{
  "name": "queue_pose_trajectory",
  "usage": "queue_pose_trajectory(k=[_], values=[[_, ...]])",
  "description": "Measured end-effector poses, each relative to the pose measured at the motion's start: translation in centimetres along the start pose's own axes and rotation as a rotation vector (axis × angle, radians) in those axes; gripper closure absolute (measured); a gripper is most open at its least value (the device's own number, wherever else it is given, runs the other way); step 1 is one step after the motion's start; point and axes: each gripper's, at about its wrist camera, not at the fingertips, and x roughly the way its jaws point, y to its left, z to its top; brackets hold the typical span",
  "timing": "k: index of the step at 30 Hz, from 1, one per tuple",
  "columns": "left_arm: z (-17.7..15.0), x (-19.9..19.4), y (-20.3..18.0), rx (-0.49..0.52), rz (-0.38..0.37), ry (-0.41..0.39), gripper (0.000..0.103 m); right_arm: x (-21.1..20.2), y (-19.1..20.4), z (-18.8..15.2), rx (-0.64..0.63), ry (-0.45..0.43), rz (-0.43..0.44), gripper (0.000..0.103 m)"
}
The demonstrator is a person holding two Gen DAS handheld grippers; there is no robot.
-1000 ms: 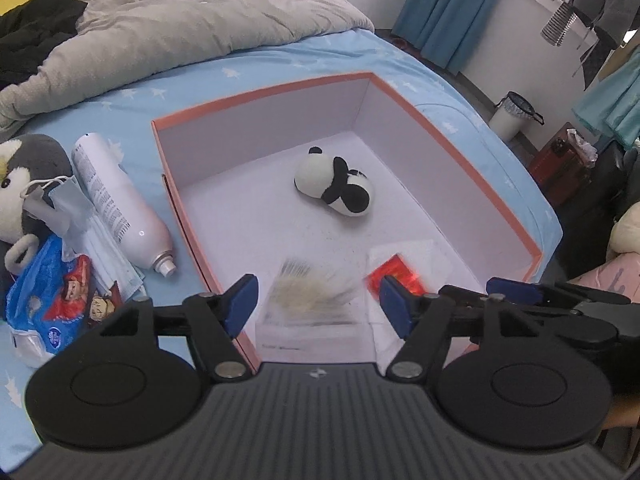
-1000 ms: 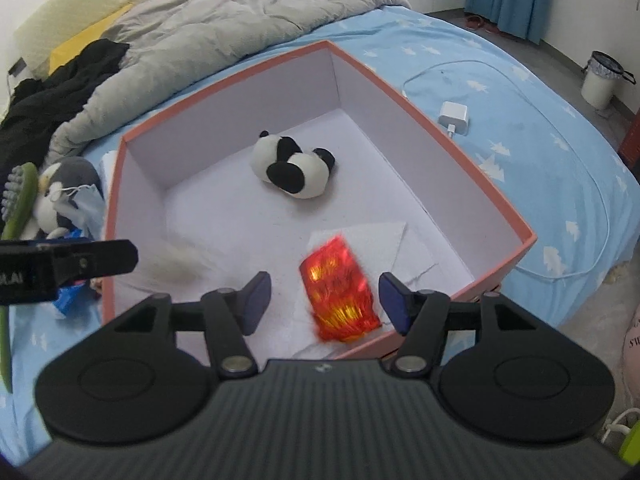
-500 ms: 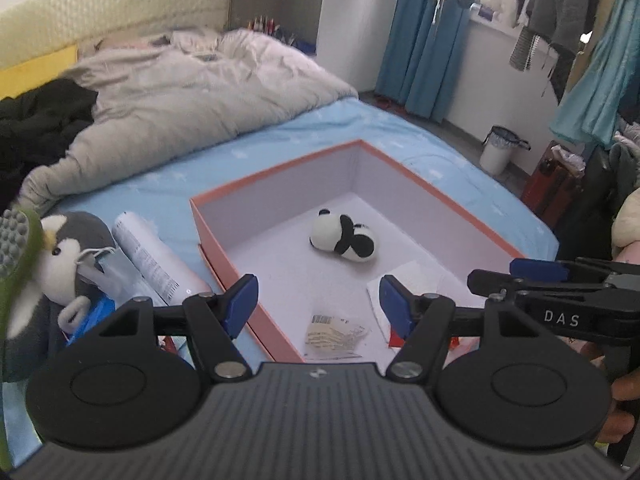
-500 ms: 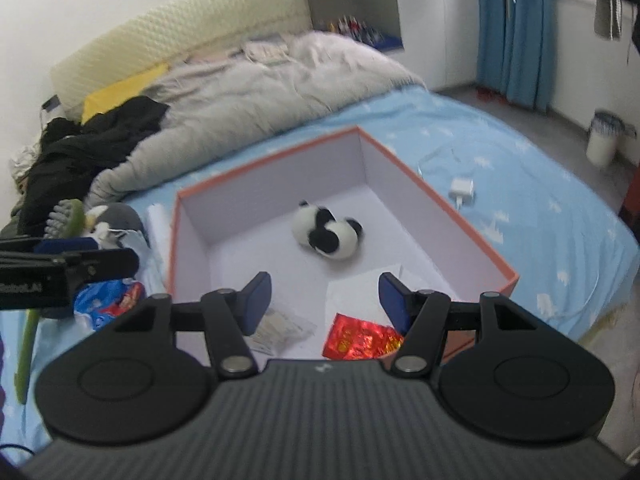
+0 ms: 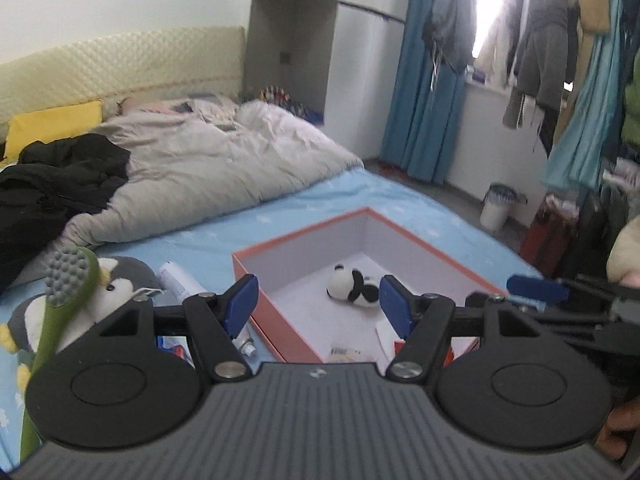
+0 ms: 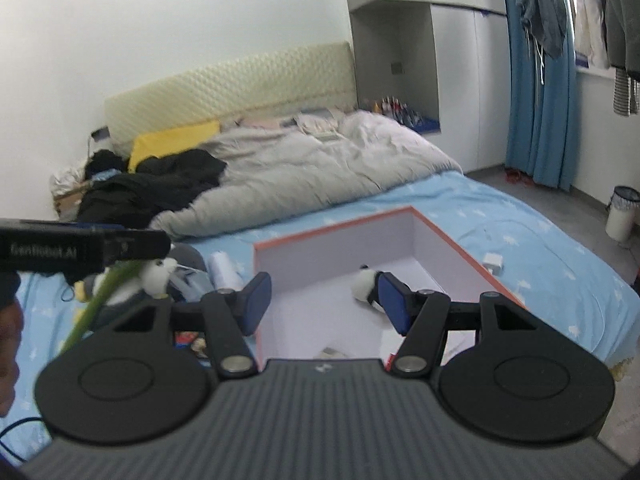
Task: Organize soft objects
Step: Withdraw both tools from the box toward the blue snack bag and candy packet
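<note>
Both claws are spread wide w/ nothing pinched: left gripper (image 5: 318, 300) and right gripper (image 6: 324, 300) hang in the air above the near end of the orange cardboard box w/ white inside (image 5: 416, 240), which sits on the light blue bed sheet w/ white stars (image 5: 224, 236). Inside the box lies a small black-and-white panda plush (image 5: 352, 288), near the middle, apart from the walls. A red shiny packet (image 5: 400, 347) and a small see-through packet (image 5: 345, 353) lie on the box floor at the near edge, partly hidden by the left claw. Left of the box, on the sheet, sit a grey penguin plush (image 5: 116, 284), a white spray bottle (image 5: 182, 284) & a green brush w/ grey bumps (image 5: 64, 300). A grey crumpled blanket (image 5: 208, 168) covers the far part of the bed.
</note>
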Motion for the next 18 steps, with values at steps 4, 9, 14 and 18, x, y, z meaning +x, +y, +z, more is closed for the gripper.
queue_pose_trajectory(k=[4,9,14,18], values=[[-0.7,-3.1,1.0,-0.024,0.015,-0.034,0.031,-1.5,1.5,-0.2,-0.011,-0.038,0.024,0.041],[-2.8,-6.6,2.0,-0.045,0.049,-0.058,0.031,-2.8,3.4,-0.9,-0.020,-0.057,0.058,0.041],[-5.3,-9.5,3.0,-0.084,0.077,-0.061,0.031,-3.6,5.4,-2.4,-0.042,-0.050,0.092,0.041],[-7.4,-11.4,3.7,-0.109,0.116,-0.060,0.031,-4.1,6.8,-3.8,-0.049,-0.033,0.114,0.041]])
